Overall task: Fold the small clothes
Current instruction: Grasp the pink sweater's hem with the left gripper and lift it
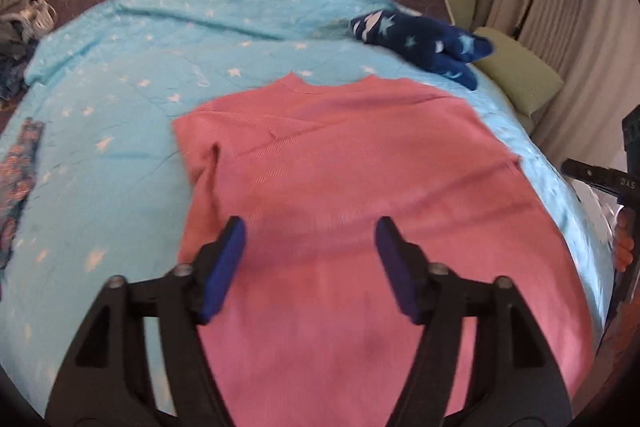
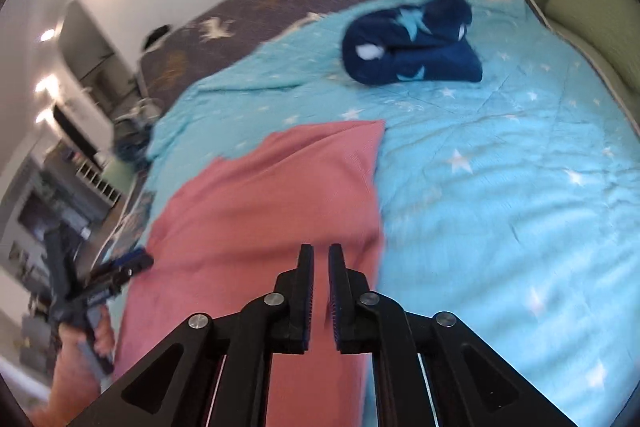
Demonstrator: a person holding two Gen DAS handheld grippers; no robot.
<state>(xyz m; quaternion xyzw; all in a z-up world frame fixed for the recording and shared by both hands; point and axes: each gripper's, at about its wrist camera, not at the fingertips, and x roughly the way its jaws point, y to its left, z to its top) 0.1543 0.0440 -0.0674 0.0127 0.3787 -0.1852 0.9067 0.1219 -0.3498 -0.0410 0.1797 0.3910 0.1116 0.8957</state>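
A pink top [image 1: 352, 187] lies spread flat on the light blue star-print bedspread [image 1: 120, 75], neckline at the far end, its left sleeve folded in. My left gripper [image 1: 310, 233] hovers open over the top's lower part, holding nothing. In the right wrist view the pink top [image 2: 260, 211] lies left of centre. My right gripper [image 2: 321, 255] is over its right edge, jaws nearly together with a thin gap and nothing between them. The left gripper [image 2: 120, 269] also shows at the far left of that view.
A folded dark blue star-print garment [image 1: 424, 43] lies at the far right of the bed; it also shows in the right wrist view [image 2: 412, 43]. A patterned garment [image 1: 20, 167] lies at the left edge. Green pillows [image 1: 520, 79] and curtains are on the right.
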